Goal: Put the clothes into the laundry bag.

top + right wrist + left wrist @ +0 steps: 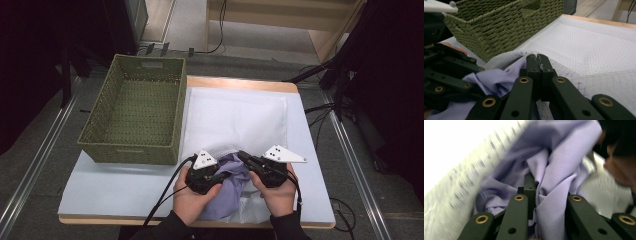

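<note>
A white mesh bag (235, 120) lies flat on the table with its mouth toward me. A purple cloth (232, 187) is bunched at that mouth, partly inside the mesh. My left gripper (226, 173) points right into the cloth. In the left gripper view the purple cloth (564, 157) is wadded between its jaws and hides one fingertip; the gripper (544, 187) is shut on it. My right gripper (242, 156) points left and away. Its jaws (539, 62) are pressed together on the rim of the mesh bag (586, 45), next to the purple cloth (496, 77).
A green woven basket (130, 152) stands at the table's left, close to the bag; its wall (499, 30) rises just beyond my right gripper. Cables trail from both grippers toward the near edge. Pale tabletop (125, 185) lies in front of the basket.
</note>
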Demonstrator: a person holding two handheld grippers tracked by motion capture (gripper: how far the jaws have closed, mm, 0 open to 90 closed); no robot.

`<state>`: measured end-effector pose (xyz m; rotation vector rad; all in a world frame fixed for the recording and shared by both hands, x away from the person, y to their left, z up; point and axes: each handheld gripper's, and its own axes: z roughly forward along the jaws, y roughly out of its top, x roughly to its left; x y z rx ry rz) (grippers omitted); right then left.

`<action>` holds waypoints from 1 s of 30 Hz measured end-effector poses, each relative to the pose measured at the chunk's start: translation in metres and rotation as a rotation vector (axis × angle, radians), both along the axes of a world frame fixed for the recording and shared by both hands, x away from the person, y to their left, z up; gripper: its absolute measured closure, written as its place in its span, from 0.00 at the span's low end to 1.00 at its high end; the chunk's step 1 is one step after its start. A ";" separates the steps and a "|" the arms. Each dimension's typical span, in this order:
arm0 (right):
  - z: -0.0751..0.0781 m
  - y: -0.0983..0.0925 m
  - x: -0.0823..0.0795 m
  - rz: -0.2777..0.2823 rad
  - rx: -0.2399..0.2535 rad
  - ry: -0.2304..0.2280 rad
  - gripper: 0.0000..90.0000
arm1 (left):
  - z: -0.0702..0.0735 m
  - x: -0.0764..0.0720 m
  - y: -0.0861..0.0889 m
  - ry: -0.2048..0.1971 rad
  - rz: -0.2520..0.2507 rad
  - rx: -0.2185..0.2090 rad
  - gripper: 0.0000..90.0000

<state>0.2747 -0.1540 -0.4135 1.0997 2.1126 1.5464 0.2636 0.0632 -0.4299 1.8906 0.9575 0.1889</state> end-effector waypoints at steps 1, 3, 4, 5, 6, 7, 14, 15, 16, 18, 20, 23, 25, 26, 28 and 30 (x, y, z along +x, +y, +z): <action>0.000 -0.001 0.000 -0.001 0.001 -0.002 1.00 | -0.002 0.002 -0.002 -0.006 0.010 -0.001 0.87; -0.001 -0.002 0.000 -0.007 -0.004 0.002 1.00 | -0.014 0.009 -0.006 0.016 0.005 0.043 0.86; -0.002 -0.002 0.001 -0.007 -0.006 0.003 1.00 | -0.023 0.014 -0.008 0.040 -0.006 0.063 0.84; -0.004 -0.001 0.001 -0.006 -0.009 0.009 1.00 | -0.032 0.018 -0.008 0.074 -0.025 0.068 0.81; -0.006 -0.001 0.002 -0.007 -0.016 0.010 1.00 | -0.037 0.020 -0.007 0.101 -0.044 0.056 0.78; -0.007 0.000 0.002 -0.008 -0.022 0.016 1.00 | -0.037 0.019 -0.007 0.088 -0.048 0.058 0.76; -0.011 -0.004 0.005 -0.021 -0.024 0.019 1.00 | -0.008 0.005 0.007 0.048 -0.110 0.008 0.48; -0.010 -0.005 0.005 -0.021 -0.021 0.020 1.00 | -0.005 0.003 0.009 0.039 -0.110 0.000 0.48; -0.010 -0.005 0.005 -0.021 -0.021 0.020 1.00 | -0.002 0.001 0.011 0.031 -0.107 -0.011 0.48; -0.010 -0.005 0.005 -0.023 -0.020 0.023 1.00 | -0.002 0.000 0.009 0.031 -0.125 -0.011 0.48; -0.010 -0.004 0.005 -0.022 -0.024 0.020 1.00 | -0.009 0.002 -0.001 0.061 -0.162 0.046 0.50; -0.010 -0.002 0.004 -0.015 -0.024 0.018 1.00 | -0.025 0.006 -0.014 0.096 -0.181 0.130 0.58; -0.009 -0.001 0.003 -0.013 -0.025 0.017 1.00 | -0.027 0.008 -0.018 0.099 -0.161 0.146 0.71; -0.009 -0.001 0.002 -0.013 -0.026 0.014 1.00 | -0.026 0.009 -0.019 0.105 -0.152 0.151 0.80; -0.007 -0.002 0.002 -0.012 -0.021 0.013 1.00 | -0.023 0.012 -0.019 0.106 -0.125 0.142 0.89; -0.005 -0.003 0.000 -0.013 -0.013 0.009 1.00 | -0.019 0.015 -0.017 0.083 -0.071 0.115 0.91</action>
